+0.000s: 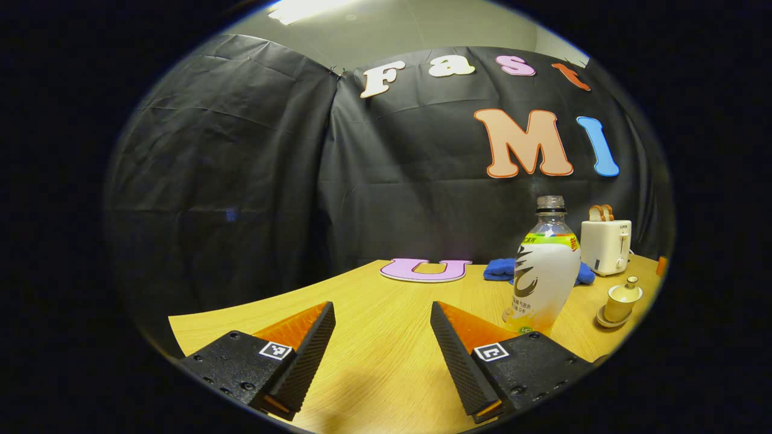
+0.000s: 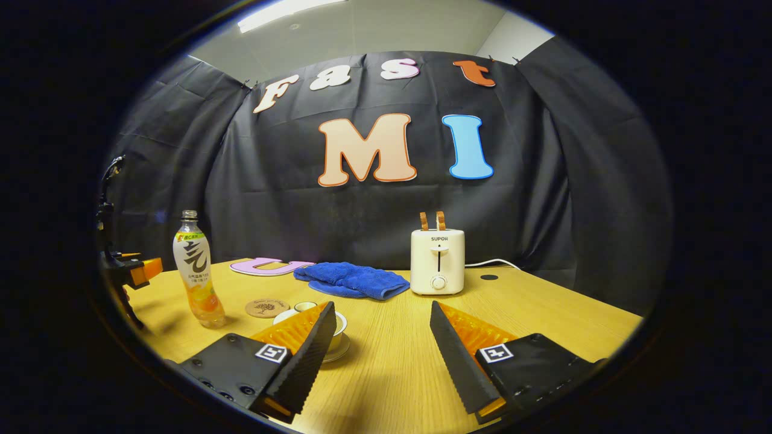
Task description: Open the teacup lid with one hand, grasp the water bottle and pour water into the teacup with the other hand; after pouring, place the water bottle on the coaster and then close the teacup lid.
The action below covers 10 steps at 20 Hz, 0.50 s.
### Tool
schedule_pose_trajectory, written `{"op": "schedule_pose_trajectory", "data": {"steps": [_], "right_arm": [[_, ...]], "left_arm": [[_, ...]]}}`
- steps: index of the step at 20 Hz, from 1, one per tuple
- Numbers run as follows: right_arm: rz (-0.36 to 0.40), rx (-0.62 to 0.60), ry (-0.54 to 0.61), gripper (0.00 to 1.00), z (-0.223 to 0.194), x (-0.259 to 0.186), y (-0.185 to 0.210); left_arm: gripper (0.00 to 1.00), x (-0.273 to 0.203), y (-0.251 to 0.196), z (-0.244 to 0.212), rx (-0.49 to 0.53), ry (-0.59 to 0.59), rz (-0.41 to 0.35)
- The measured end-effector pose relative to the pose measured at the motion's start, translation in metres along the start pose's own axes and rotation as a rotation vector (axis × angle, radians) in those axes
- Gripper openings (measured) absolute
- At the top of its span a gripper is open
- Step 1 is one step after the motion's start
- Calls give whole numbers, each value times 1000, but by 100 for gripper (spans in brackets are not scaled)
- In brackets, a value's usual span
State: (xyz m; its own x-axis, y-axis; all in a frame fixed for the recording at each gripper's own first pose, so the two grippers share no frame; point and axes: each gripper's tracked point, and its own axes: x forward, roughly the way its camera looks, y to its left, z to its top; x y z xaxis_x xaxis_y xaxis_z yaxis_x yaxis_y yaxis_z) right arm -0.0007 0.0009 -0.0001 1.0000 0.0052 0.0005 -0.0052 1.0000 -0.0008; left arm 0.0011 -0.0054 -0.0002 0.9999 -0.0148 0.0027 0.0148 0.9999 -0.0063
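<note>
In the left gripper view, the water bottle [image 1: 546, 271] stands upright on the wooden table, just right of and beyond my open left gripper [image 1: 381, 306], not touching it. The lidded teacup [image 1: 621, 298] sits on its saucer farther right. In the right gripper view, my right gripper [image 2: 382, 305] is open and holds nothing. Its left finger hides part of the teacup [image 2: 339, 325]. The round coaster [image 2: 266, 307] lies between the teacup and the water bottle [image 2: 196, 271]. The left gripper [image 2: 148, 268] shows at the far left, beside the bottle.
A white toaster [image 2: 438, 260] with two bread slices stands at the back of the table [image 2: 543, 319], its cord trailing to the right. A folded blue cloth [image 2: 353, 279] lies left of it. In the left gripper view, the toaster [image 1: 606, 244] and blue cloth [image 1: 500, 269] sit behind the bottle.
</note>
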Motion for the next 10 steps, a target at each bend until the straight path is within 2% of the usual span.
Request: {"op": "schedule_pose_trajectory", "data": {"steps": [1,2,3,4,10], "right_arm": [[0,0,0,99,0,0,0],[0,0,0,99,1,0,0],[0,0,0,96,1,0,0],[0,0,1,99,1,0,0],[0,0,0,96,1,0,0]], "left_arm": [[90,0,0,0,0,1,-1],[93,0,0,0,0,-1,0],[93,0,1,0,1,0,4],[93,0,2,0,2,-1,11],[93,-1,1,0,2,0,9]]}}
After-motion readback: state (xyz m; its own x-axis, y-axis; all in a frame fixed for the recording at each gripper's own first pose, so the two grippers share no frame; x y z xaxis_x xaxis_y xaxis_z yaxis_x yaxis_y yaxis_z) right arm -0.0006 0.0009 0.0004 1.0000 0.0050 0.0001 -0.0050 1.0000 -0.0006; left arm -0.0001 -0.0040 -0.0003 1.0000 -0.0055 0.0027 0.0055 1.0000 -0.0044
